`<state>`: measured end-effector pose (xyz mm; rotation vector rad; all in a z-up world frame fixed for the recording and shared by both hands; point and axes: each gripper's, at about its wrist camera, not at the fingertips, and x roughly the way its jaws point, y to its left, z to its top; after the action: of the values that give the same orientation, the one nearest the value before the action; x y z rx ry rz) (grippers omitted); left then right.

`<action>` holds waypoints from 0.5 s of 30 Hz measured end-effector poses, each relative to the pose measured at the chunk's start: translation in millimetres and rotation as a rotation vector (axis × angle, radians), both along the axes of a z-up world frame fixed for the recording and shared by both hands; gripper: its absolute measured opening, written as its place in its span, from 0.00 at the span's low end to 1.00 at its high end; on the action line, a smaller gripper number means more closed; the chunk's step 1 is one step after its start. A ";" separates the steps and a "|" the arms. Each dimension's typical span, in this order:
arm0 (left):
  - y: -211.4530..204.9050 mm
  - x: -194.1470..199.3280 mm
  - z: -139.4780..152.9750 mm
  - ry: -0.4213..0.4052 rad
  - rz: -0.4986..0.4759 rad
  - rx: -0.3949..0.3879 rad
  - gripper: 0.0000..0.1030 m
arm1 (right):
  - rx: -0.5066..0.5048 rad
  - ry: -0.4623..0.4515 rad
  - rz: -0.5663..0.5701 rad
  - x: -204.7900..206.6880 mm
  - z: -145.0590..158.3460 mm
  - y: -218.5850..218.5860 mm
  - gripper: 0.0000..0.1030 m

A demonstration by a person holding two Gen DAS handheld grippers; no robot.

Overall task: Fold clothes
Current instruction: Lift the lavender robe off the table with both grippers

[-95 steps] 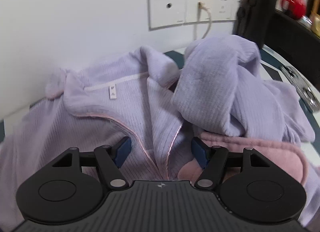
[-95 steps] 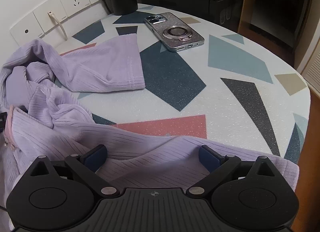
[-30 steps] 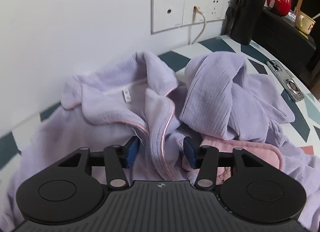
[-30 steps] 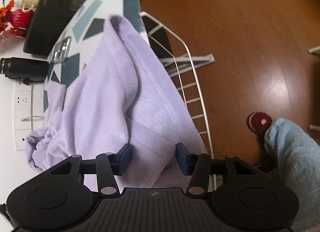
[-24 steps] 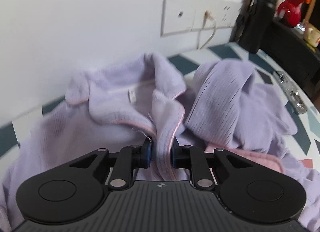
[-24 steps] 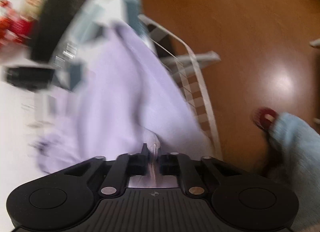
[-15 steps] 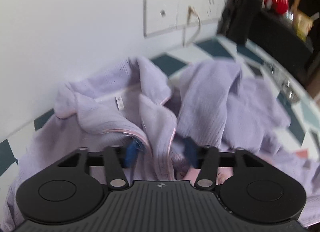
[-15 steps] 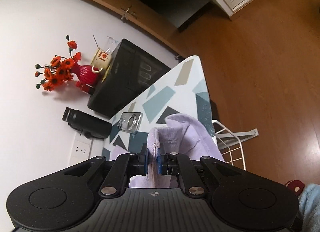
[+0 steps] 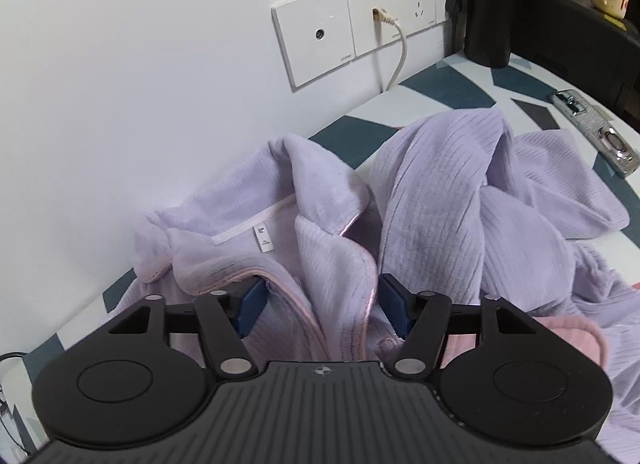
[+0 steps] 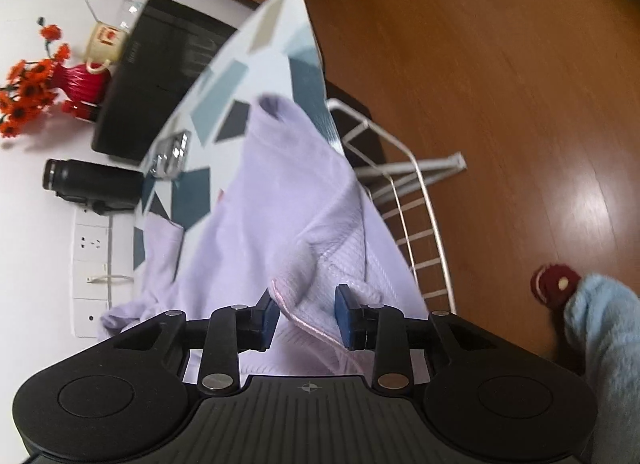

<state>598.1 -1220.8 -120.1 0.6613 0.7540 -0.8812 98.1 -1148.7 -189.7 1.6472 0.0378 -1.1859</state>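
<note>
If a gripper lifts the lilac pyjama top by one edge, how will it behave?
The pyjama top looks floppy: it lies in soft bunched folds, so it would probably sag and trail. Its plush ribbed surface suggests it won't slip easily. Part hangs over the table edge, so it may slide off if released.

The left wrist camera sits low and close over the soft purple pyjama top (image 9: pixel 332 248). It looks down and ahead toward the white wall (image 9: pixel 140 84). The right wrist camera is tipped sideways. It looks along the table's edge and down at the brown wooden floor (image 10: pixel 500 64). Both see the tall black bottle (image 9: pixel 490 4) and the shiny silver phone (image 10: pixel 172 154).
</note>
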 end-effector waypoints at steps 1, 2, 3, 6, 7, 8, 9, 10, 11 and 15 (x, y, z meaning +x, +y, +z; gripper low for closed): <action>0.2 -1.0 0.4 -0.013 0.009 0.009 0.22 | 0.018 -0.006 0.002 1.7 -5.1 0.0 0.28; -0.1 -3.9 3.0 -0.027 0.012 0.019 0.20 | 0.038 -0.013 -0.005 2.3 -8.3 0.1 0.28; 0.1 -7.2 6.2 -0.039 0.010 0.026 0.19 | 0.057 -0.025 -0.016 2.2 -10.6 -0.9 0.23; 1.7 -18.1 24.2 -0.060 -0.027 0.028 0.17 | 0.045 -0.046 -0.054 -5.1 -2.1 -0.1 0.07; 2.0 -18.3 31.8 -0.047 -0.028 0.015 0.17 | 0.021 -0.051 -0.069 -8.2 3.8 -0.5 0.06; 2.6 -17.4 39.1 -0.030 -0.025 -0.001 0.17 | -0.003 -0.056 -0.084 -11.4 9.7 -1.0 0.06; 4.2 -13.4 45.5 0.003 -0.009 -0.027 0.17 | -0.049 -0.056 -0.096 -15.3 20.5 -1.3 0.06; 5.8 -7.6 50.6 0.044 0.008 -0.053 0.17 | -0.102 -0.055 -0.109 -18.0 31.8 -2.2 0.06; 7.4 -1.9 54.9 0.082 0.023 -0.078 0.18 | -0.154 -0.054 -0.121 -20.6 43.0 -3.0 0.06; 6.1 10.4 48.4 0.122 0.028 -0.082 0.67 | -0.315 -0.064 -0.146 -25.7 77.7 -5.1 0.06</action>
<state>608.5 -1214.7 -71.7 0.5271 0.8298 -0.9274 72.5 -1153.9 -112.0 1.4255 -0.3000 -1.1808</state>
